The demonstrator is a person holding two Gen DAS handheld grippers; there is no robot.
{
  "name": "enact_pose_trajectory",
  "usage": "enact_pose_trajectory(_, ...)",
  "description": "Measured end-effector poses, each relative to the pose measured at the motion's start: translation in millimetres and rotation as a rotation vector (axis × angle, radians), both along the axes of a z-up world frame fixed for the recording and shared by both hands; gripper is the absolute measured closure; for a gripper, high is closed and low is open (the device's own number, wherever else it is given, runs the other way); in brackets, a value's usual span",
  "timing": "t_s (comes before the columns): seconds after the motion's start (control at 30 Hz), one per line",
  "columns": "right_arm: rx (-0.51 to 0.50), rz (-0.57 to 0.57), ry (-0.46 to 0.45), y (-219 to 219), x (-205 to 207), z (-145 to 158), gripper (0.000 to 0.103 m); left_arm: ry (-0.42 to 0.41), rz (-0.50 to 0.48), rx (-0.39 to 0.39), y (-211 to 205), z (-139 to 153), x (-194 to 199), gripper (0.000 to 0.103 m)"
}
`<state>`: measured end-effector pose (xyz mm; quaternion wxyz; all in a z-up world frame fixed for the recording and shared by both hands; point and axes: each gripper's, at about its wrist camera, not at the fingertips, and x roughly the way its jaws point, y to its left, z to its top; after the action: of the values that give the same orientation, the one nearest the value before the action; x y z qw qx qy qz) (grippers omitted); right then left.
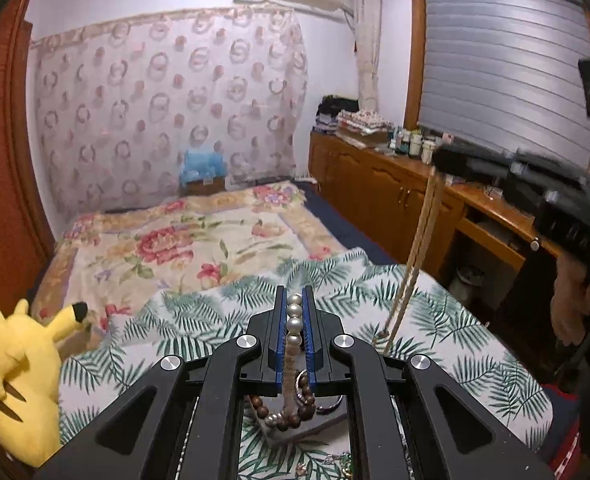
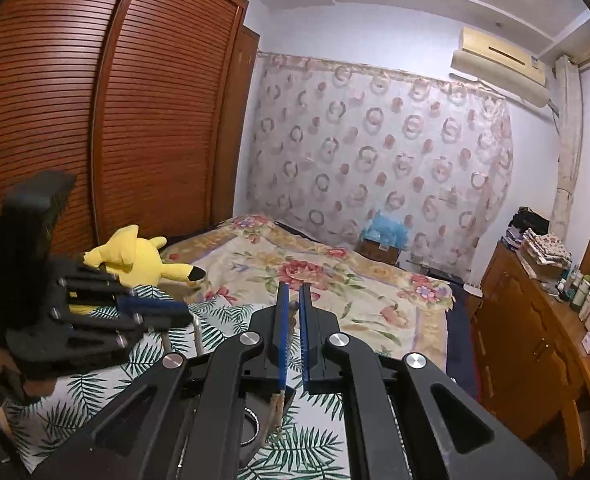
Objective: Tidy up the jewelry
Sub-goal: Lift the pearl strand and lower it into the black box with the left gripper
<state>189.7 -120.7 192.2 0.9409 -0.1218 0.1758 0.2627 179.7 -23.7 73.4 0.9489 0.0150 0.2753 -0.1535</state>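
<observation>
Room: bedroom, bed [image 1: 175, 240] under a floral cover, palm-leaf cloth [image 1: 435, 320] over its near end, louvred wooden wardrobe [image 2: 95, 120] along one side, wooden sideboard [image 1: 375, 184] along the other.
Left gripper [image 1: 295, 304]: tilted down over the palm-leaf cloth, blue pads clenched on a pearl strand [image 1: 293, 324].
Pearl strand: runs lengthwise between the left pads, then hangs below the jaws toward the cloth.
Bead pile: brown wooden beads [image 1: 295, 416] with some silver ones hang or lie under the left gripper's body, above a dark stand [image 1: 315, 424]; touching or not, cannot tell.
Right gripper [image 2: 293, 312]: pointed slightly down across the bed, jaws nearly together, pinching a thin beige strand [image 2: 275, 412].
Beige strand: seen from the left camera as a double cord [image 1: 411, 264] dropping from the right gripper's tip to the cloth near the bed's sideboard edge.
Right hand [image 1: 571, 312]: partly visible at the right edge of the left view, wrapped on the handle, blurred.
Left gripper in right view: blurred, low at the left edge, tip over the cloth.
Plush: yellow toy [image 1: 23, 380] lies at the wardrobe-side edge of the bed, beside the cloth.
Small jewelry: a few pieces [image 1: 343, 462] on the cloth's near edge, too small to identify.
</observation>
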Motion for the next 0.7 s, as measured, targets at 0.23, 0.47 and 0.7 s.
enact_pose_trajectory(0.23, 0.001, 0.01, -0.021, 10, 18, 9, 0.097, 0.066, 0.002, 0.011, 5, -34, 8, 0.096)
enact_pose_trajectory(0.47, 0.004, 0.009, 0.028, 20, 46, -8, 0.097, 0.137, 0.001, 0.01, 7, -72, 9, 0.096)
enact_pose_trajectory(0.7, -0.021, 0.021, 0.135, 33, 69, -54, 0.097, 0.164, 0.014, 0.017, 8, -91, 6, 0.096)
